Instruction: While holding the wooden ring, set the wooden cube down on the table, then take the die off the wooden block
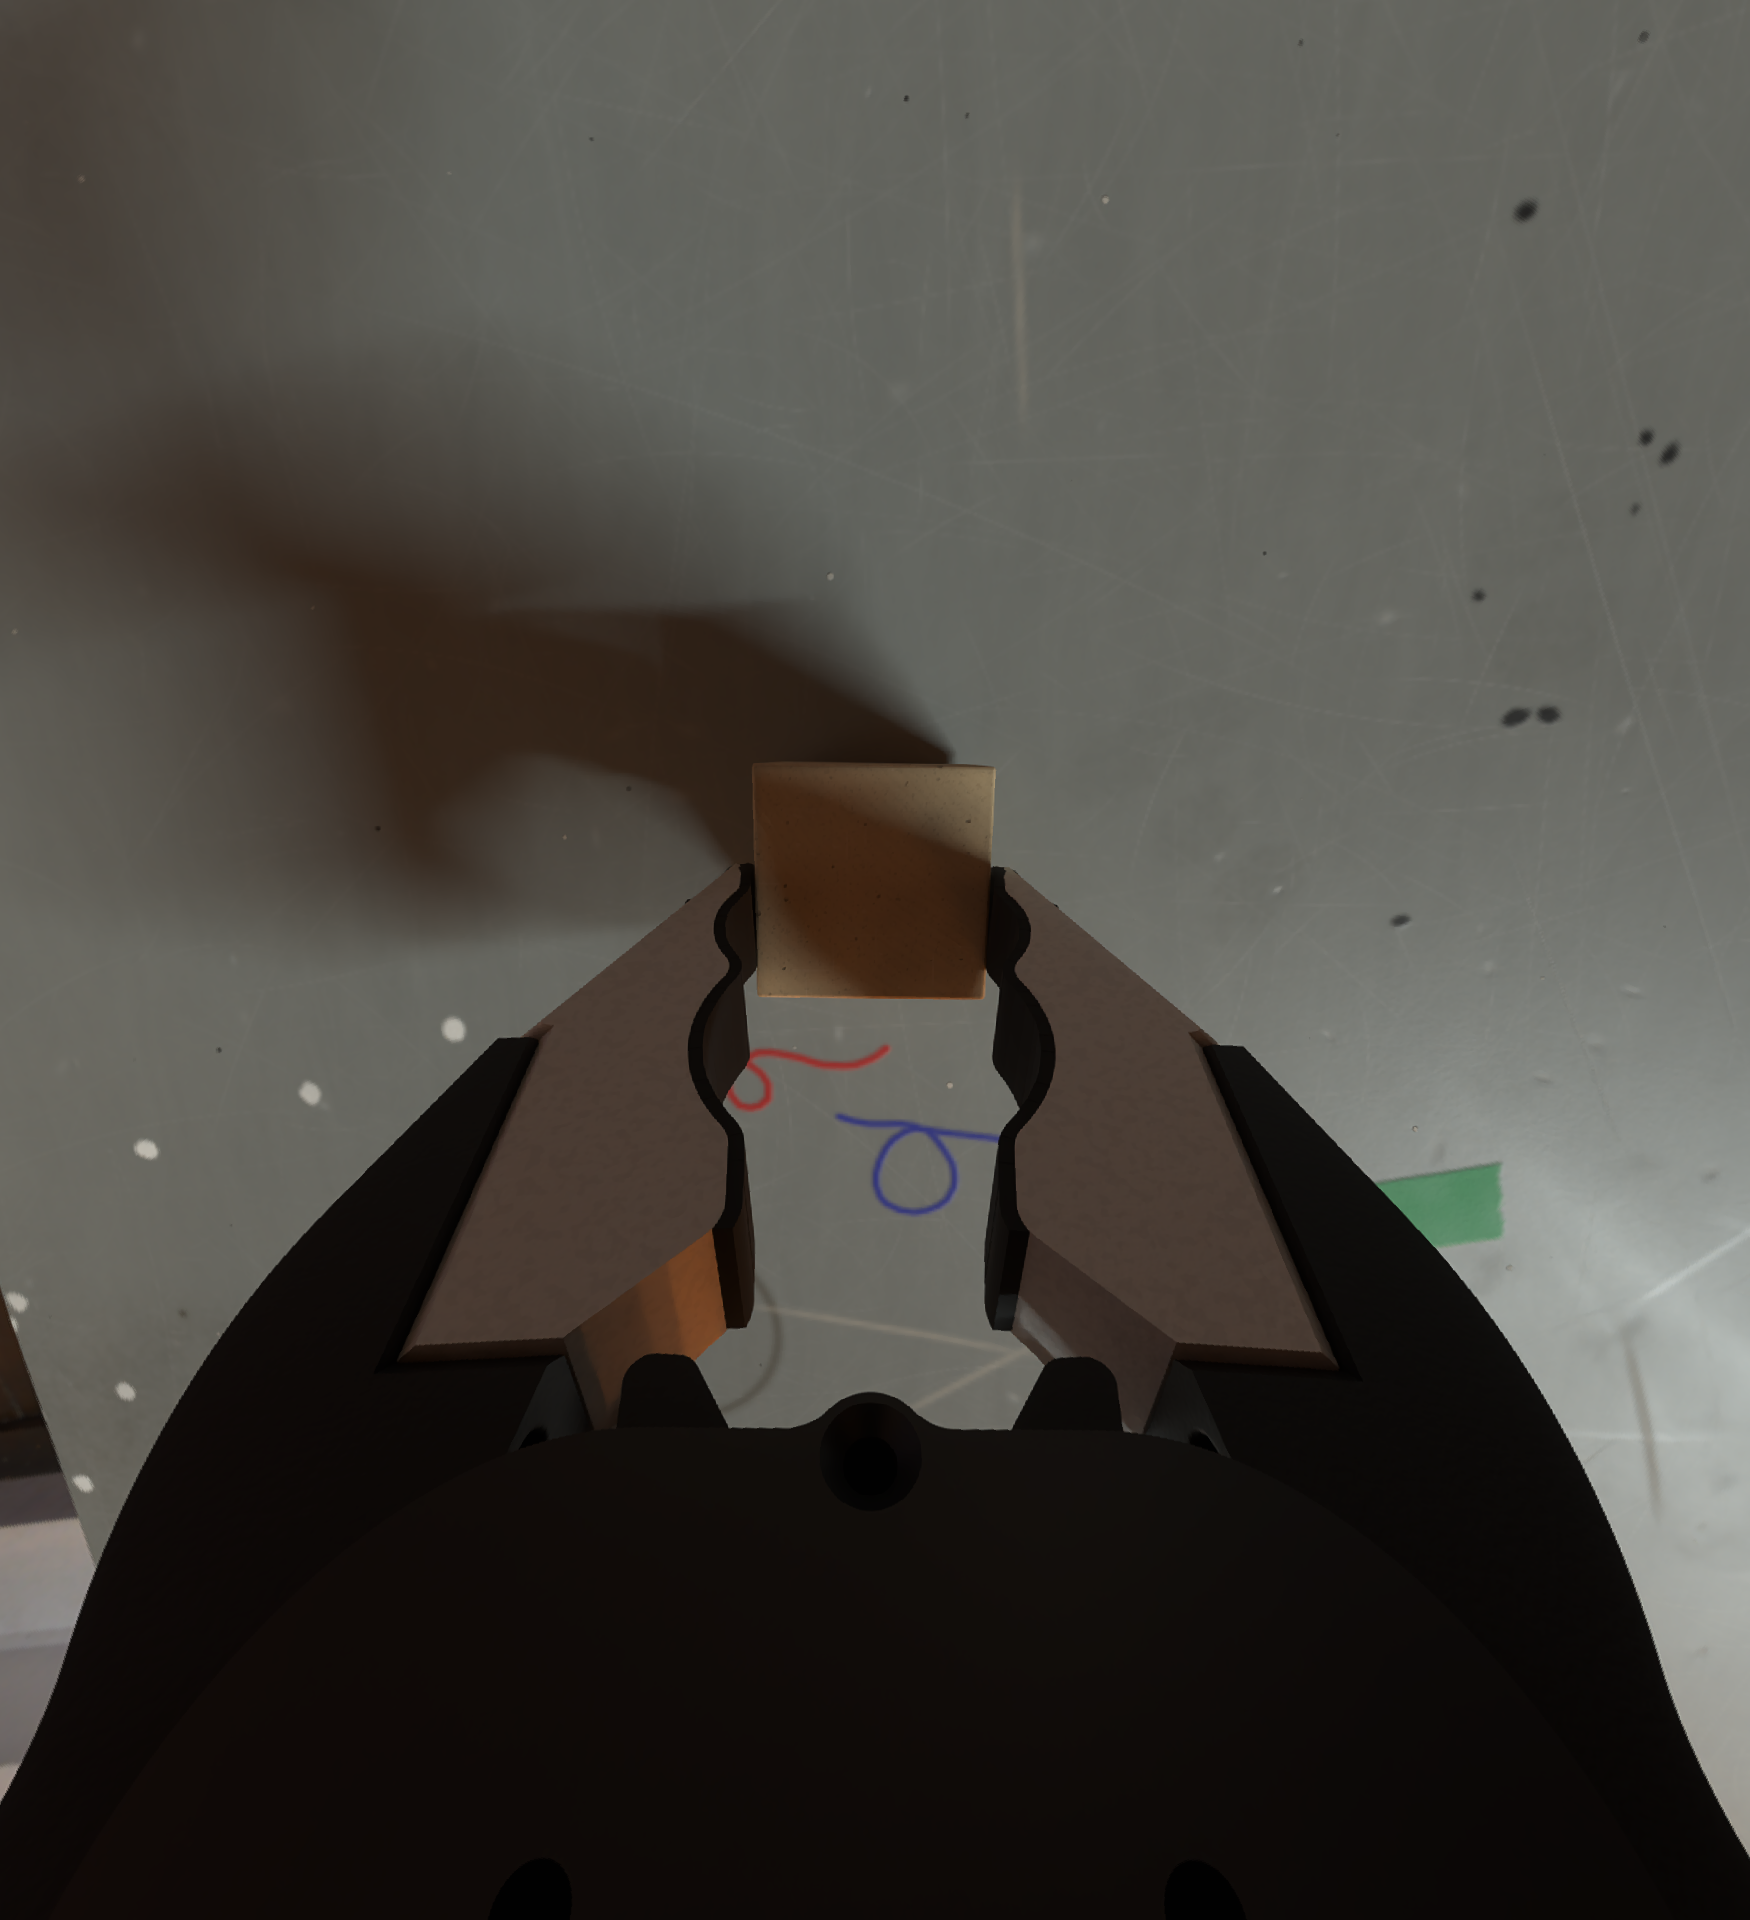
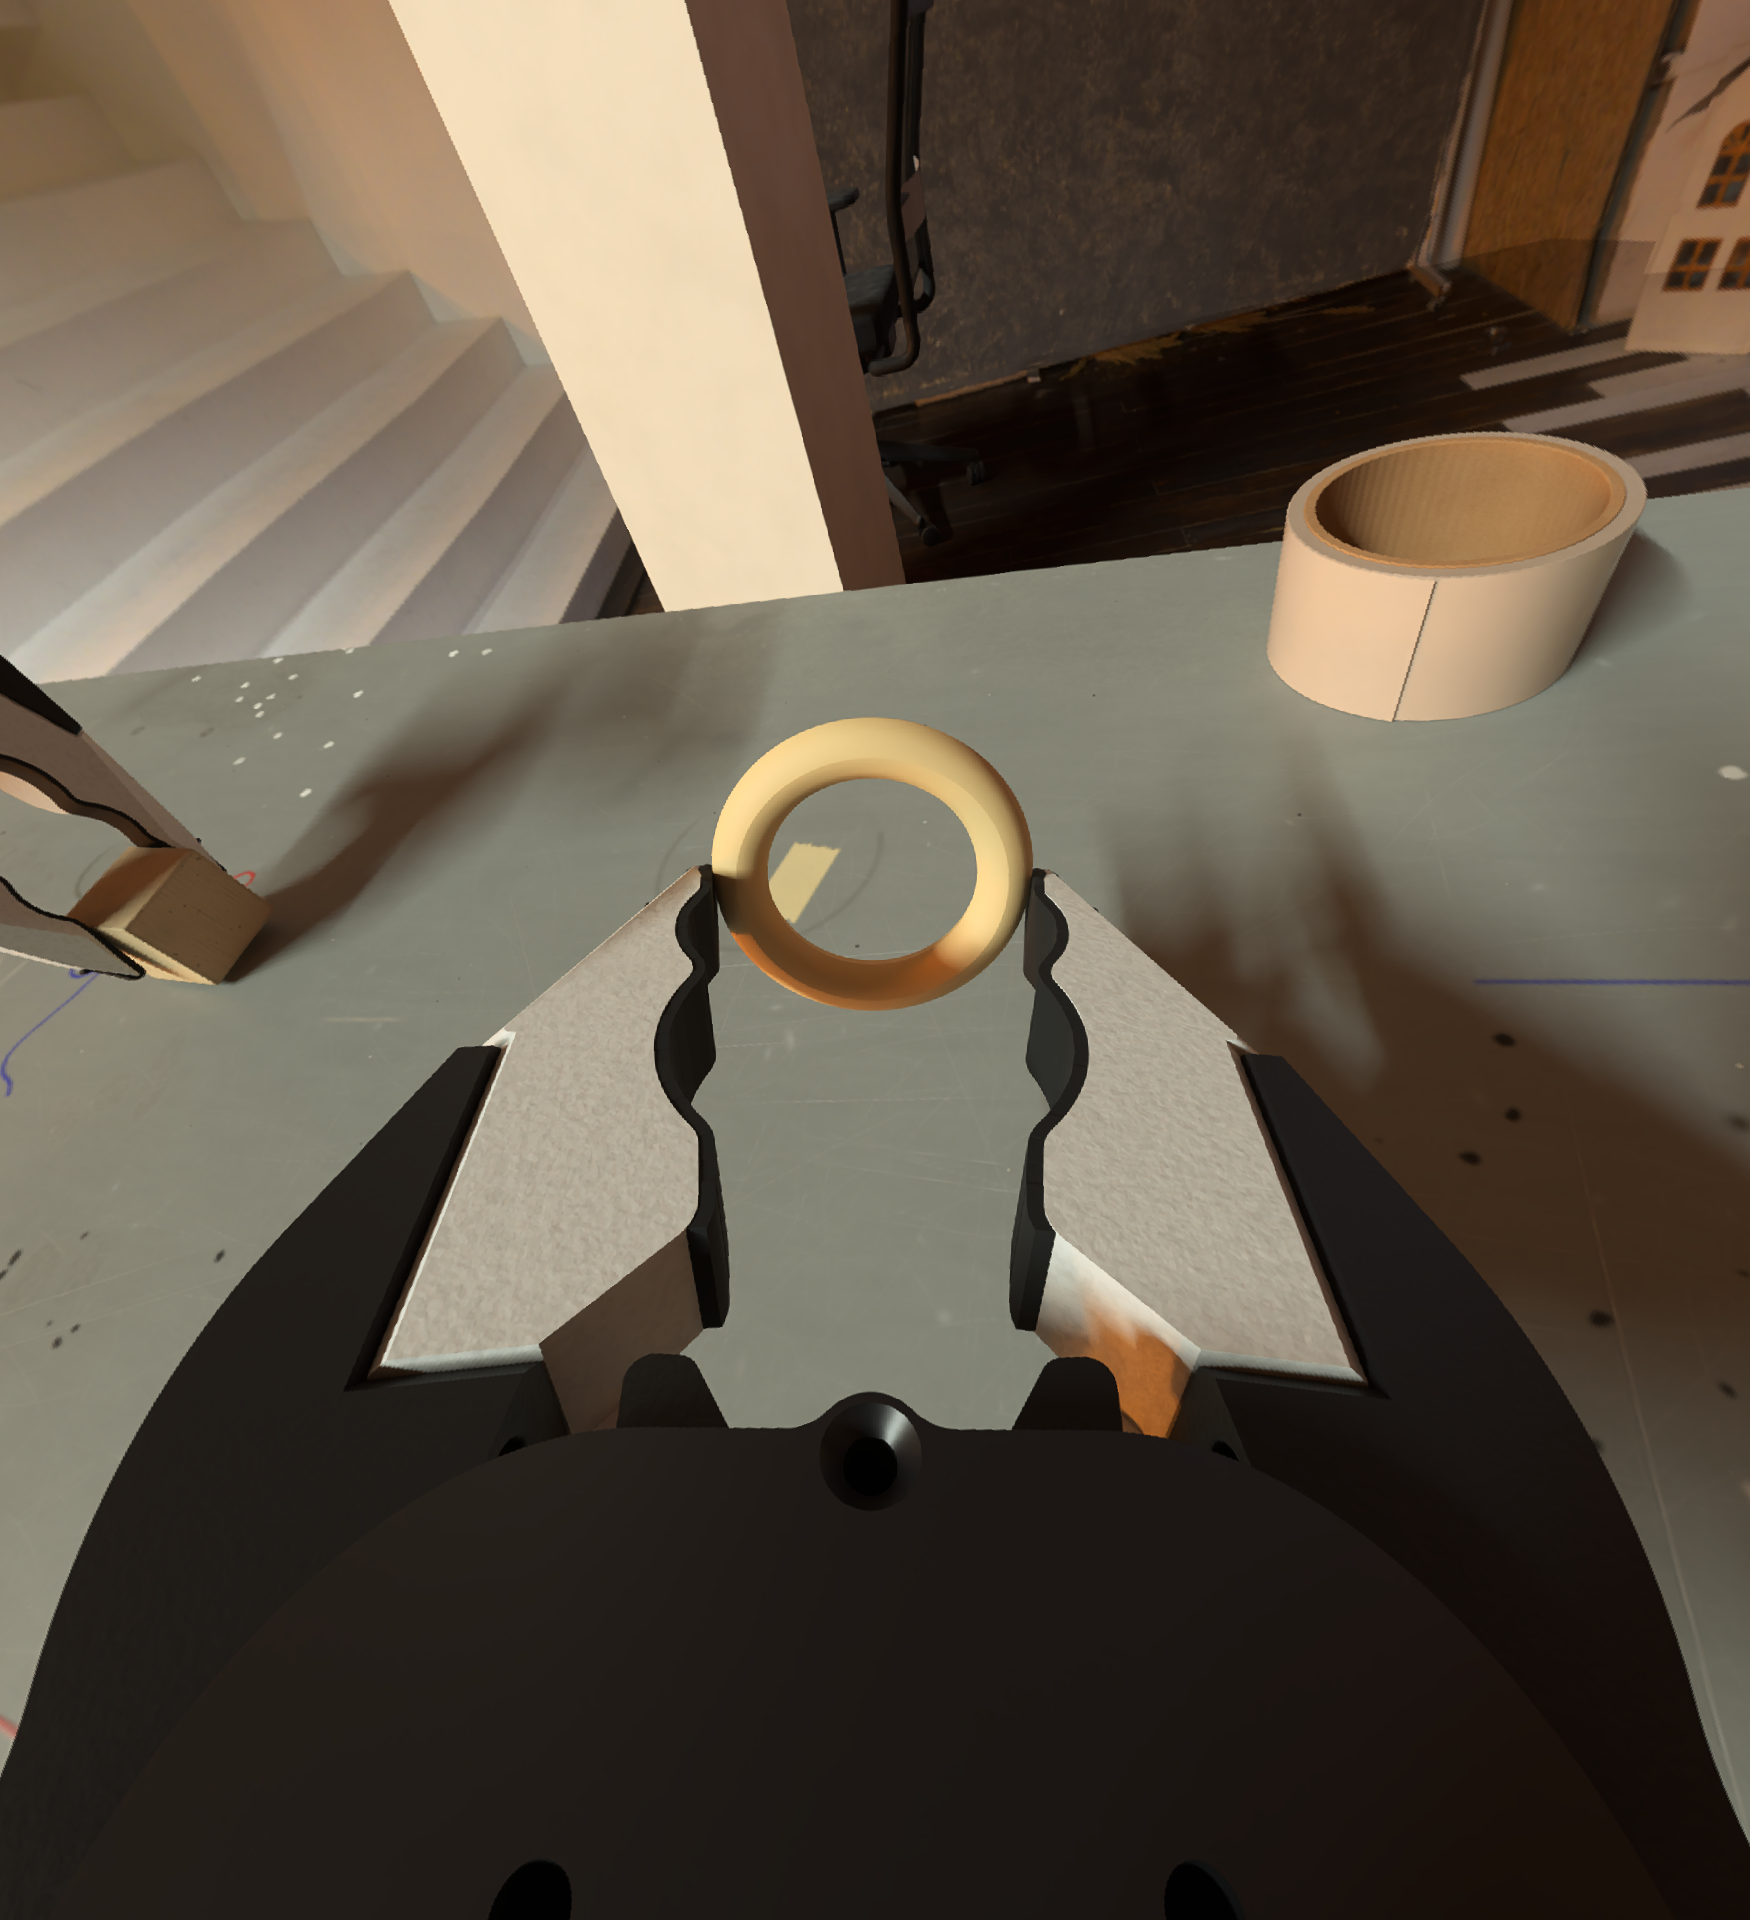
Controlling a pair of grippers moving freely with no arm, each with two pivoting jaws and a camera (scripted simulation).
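Note:
My left gripper (image 1: 871, 920) is shut on the wooden cube (image 1: 871, 862), a tan block held by its sides between the fingertips. It points down at the grey table (image 1: 1266, 520). In the right wrist view the left gripper (image 2: 159, 904) is at the far left, and the cube (image 2: 196, 920) sits tilted with its lower edge at the table surface. My right gripper (image 2: 873, 894) is shut on the pale wooden ring (image 2: 871, 982) and holds it above the table. No die or wooden block shows in either view.
A wide roll of beige tape (image 2: 1453, 623) stands at the table's far right. The far table edge (image 2: 954, 587) drops to the floor and stairs. Green tape (image 1: 1453, 1200) and red and blue scribbles (image 1: 912, 1169) mark the table. A rounded tan object (image 2: 9, 784) peeks out behind the left fingers.

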